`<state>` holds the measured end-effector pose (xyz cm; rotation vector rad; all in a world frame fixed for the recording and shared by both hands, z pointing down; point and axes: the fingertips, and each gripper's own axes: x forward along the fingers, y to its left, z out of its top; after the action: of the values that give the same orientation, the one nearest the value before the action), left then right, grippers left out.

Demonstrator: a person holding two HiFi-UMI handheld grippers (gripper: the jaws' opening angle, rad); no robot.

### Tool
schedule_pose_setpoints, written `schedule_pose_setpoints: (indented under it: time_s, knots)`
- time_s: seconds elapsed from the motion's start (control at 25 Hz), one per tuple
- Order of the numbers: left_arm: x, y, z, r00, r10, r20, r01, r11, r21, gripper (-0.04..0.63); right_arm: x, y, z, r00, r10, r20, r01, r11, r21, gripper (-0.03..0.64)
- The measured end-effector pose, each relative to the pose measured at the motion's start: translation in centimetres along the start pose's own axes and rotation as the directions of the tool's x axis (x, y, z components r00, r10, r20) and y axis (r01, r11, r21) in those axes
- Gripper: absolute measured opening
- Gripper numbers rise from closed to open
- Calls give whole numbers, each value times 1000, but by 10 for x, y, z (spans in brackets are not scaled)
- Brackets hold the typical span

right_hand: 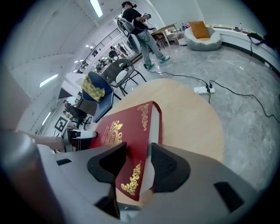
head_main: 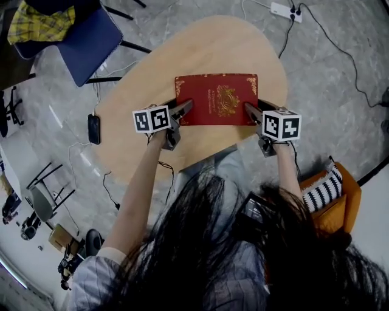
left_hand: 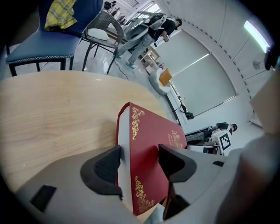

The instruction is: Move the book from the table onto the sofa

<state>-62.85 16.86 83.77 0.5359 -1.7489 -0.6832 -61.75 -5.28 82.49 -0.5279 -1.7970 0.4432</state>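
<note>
A dark red book with gold ornament lies flat across the near middle of the oval wooden table. My left gripper is shut on the book's left edge. In the left gripper view one pad sits against the white page block and the other on the cover, with the gripper astride the edge. My right gripper is shut on the book's right edge. In the right gripper view its jaws straddle the cover and pages.
A black phone lies at the table's left rim. A blue chair with a yellow plaid cloth stands beyond the table. An orange seat with a striped cushion sits at my right. A power strip and cables lie on the floor.
</note>
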Motion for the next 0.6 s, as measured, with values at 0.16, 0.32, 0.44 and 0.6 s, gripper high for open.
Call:
schedule_pose_setpoints:
  time_s: [0.16, 0.32, 0.44, 0.6]
  knots:
    - [-18, -24, 8, 998, -21, 65, 21, 1000, 4, 268, -33, 14, 6, 997, -11, 72, 7, 999, 43, 179]
    - [-42, -50, 4, 996, -54, 70, 51, 998, 40, 268, -70, 36, 2, 992, -55, 116, 52, 998, 28, 179]
    - [-68, -75, 9, 991, -88, 97, 82, 994, 67, 268, -102, 58, 9, 983, -57, 175, 52, 998, 35, 179]
    - [-113, -104, 14, 984, -100, 150, 83, 989, 120, 268, -145, 93, 19, 966, -73, 250, 79, 997, -11, 178]
